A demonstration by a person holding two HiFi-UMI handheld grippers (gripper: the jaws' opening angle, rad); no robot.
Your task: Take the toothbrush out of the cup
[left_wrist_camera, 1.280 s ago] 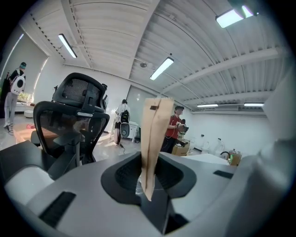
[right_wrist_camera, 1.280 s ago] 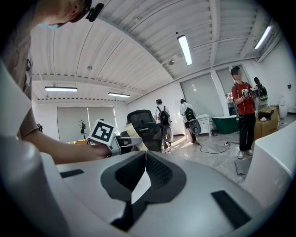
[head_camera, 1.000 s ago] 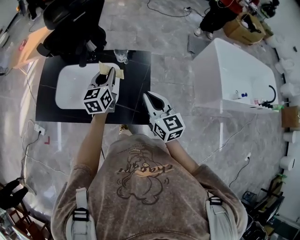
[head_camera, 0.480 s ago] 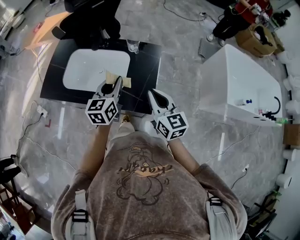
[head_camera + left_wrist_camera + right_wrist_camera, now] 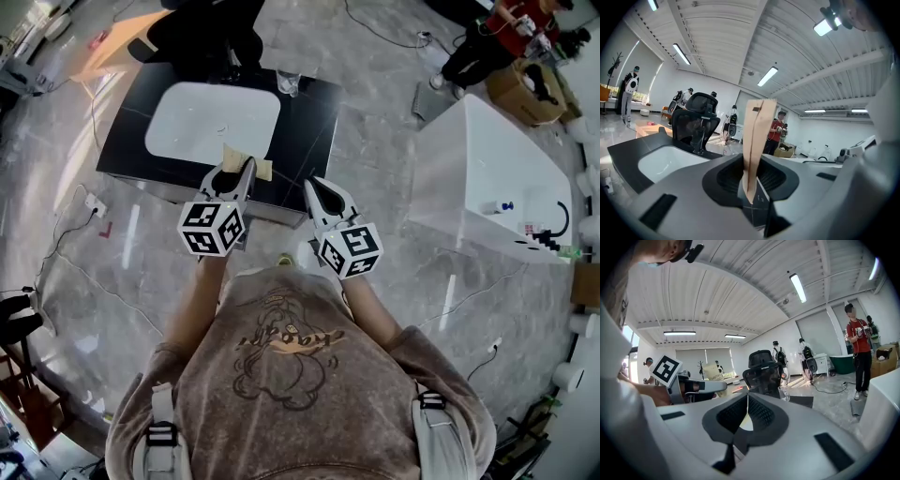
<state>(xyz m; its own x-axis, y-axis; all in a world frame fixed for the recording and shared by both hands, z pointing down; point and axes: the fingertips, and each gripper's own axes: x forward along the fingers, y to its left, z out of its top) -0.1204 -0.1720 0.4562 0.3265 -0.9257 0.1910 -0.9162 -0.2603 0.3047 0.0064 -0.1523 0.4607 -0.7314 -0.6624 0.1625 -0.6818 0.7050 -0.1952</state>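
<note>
My left gripper (image 5: 240,171) is shut on a flat tan cardboard packet (image 5: 249,163), which stands upright between the jaws in the left gripper view (image 5: 756,136). What is inside the packet I cannot tell. A clear glass cup (image 5: 288,82) stands at the far edge of the black counter (image 5: 314,112), behind the white sink basin (image 5: 211,122). I see nothing sticking out of the cup. My right gripper (image 5: 317,186) is shut with nothing in it, its jaws meeting in a line (image 5: 747,401). Both grippers hover at the counter's near edge.
A black office chair (image 5: 211,28) stands behind the counter. A white bathtub (image 5: 487,159) is at the right, and a person in red (image 5: 497,28) stands beyond it by cardboard boxes. Cables lie on the grey marble floor.
Both grippers have drawn back from over the sink to the counter's near edge. The left gripper still holds the tan packet.
</note>
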